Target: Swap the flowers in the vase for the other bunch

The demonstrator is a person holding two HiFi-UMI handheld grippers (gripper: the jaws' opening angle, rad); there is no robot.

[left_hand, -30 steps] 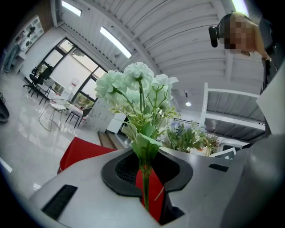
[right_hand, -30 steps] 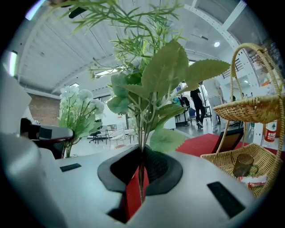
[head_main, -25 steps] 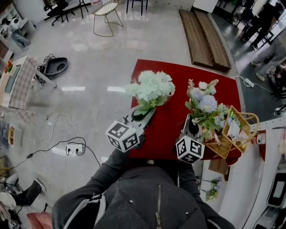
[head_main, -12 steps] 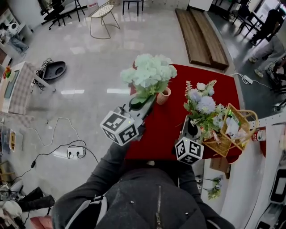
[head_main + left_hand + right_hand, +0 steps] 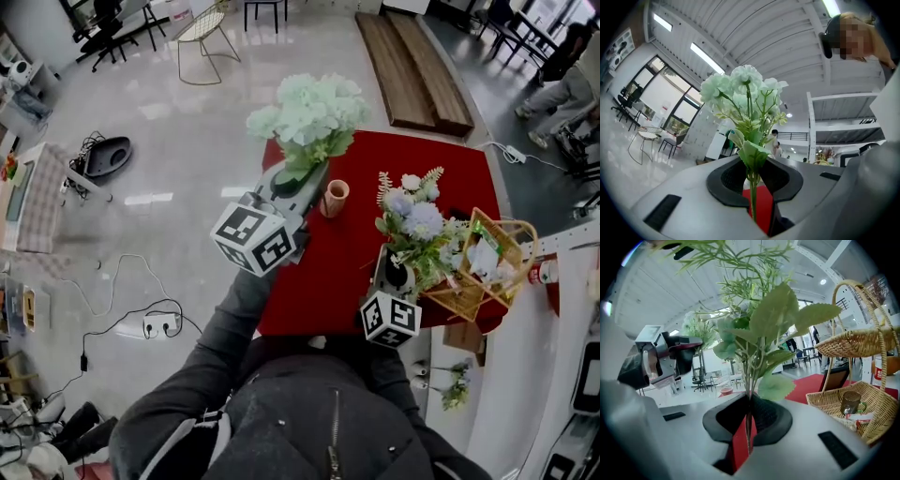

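The left hand-held gripper (image 5: 300, 177), clamped on the stems of the pale bunch (image 5: 307, 108), has lifted it clear of the vase (image 5: 335, 198), which now looks empty on the table (image 5: 450, 169). The right hand-held gripper (image 5: 396, 274) pinches the purple bunch (image 5: 417, 220), likely next in.

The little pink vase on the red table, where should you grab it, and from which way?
Hold the vase round its middle, coming in level from the side. It stands upright on the red table and looks round and narrow, so two jaws could likely close across it. Its open mouth faces up, so a grab from above would probably block where stems go.
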